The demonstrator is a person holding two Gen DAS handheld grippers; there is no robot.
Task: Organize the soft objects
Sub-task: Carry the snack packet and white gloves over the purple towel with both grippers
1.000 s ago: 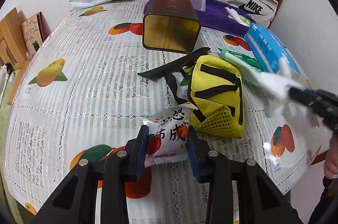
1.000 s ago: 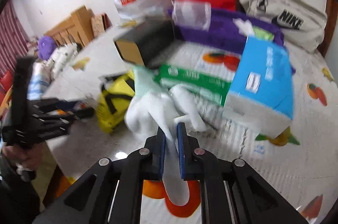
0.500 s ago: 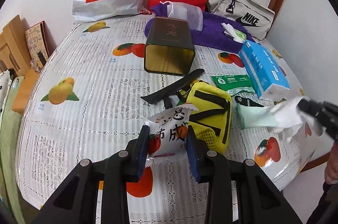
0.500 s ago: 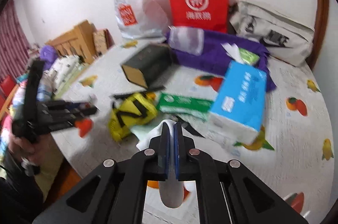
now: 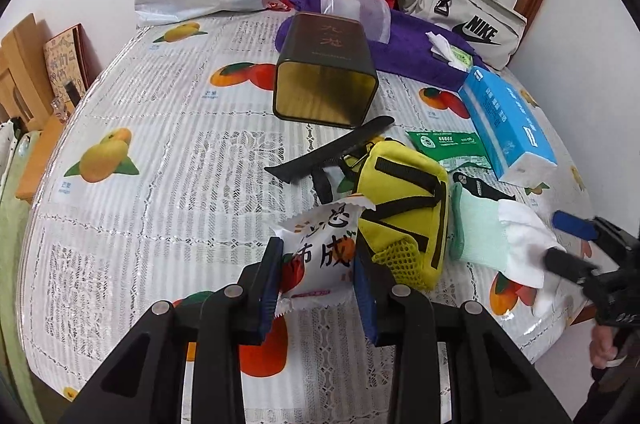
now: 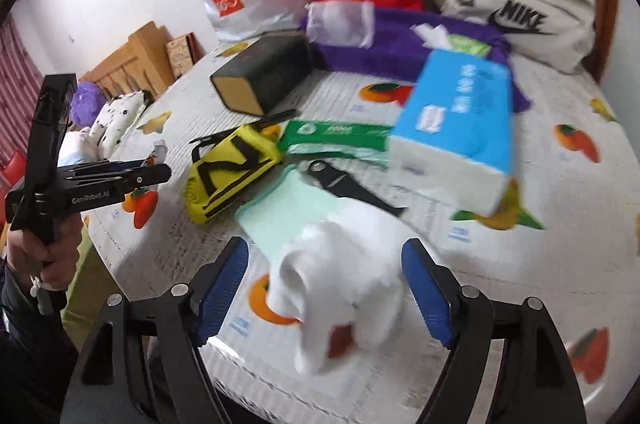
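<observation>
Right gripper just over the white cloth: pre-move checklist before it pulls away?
1. Right gripper jaws clear of the white cloth: ok, they are opening, pads stand off on both sides.
2. Cloth resting on the table: cannot tell, it is blurred; its near end lies at the table edge.
3. Cloth overlaps the mint-green cloth: ok.
4. Left gripper holds the snack packet: ok, pads press on both sides.
5. Yellow pouch out of the right gripper's way: ok, it lies beyond the green cloth.
</observation>
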